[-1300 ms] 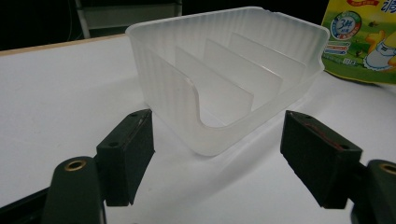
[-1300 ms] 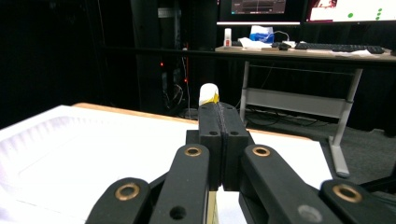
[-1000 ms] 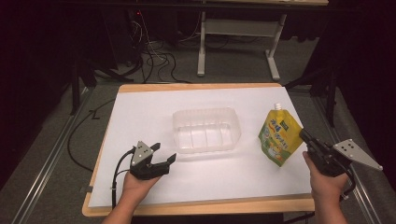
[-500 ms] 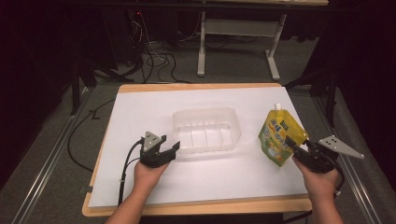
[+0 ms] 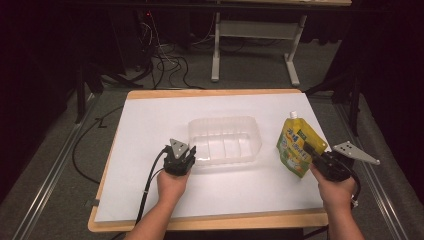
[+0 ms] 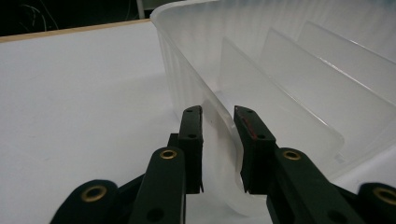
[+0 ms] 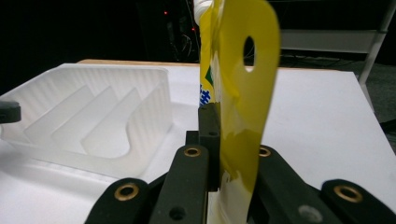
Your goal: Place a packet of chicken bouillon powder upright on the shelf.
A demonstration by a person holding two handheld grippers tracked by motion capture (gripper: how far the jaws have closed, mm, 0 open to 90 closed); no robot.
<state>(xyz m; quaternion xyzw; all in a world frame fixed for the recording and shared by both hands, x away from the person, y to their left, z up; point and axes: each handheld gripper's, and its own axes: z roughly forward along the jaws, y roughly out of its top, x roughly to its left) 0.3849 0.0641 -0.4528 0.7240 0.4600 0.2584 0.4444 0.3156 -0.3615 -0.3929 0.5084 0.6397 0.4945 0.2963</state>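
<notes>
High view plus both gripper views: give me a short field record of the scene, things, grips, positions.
surface: white sheet on a wooden table
tray: clear ribbed plastic tray with dividers, mid-table, nothing in it
pouch: yellow-green spouted drink pouch, right of the tray, upright, spout at top
left gripper: jaws have just been closing, now astride the tray's near-left wall, pads on it
right gripper: jaws have just been closing, now clamped on the pouch's side edge
other: cables and a white desk frame on the floor beyond

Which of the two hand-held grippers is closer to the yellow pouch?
The right. The right gripper is clamped on the yellow pouch's edge at the table's right side. The left gripper is across the table, its jaws closed on the wall of the clear plastic tray.
</notes>
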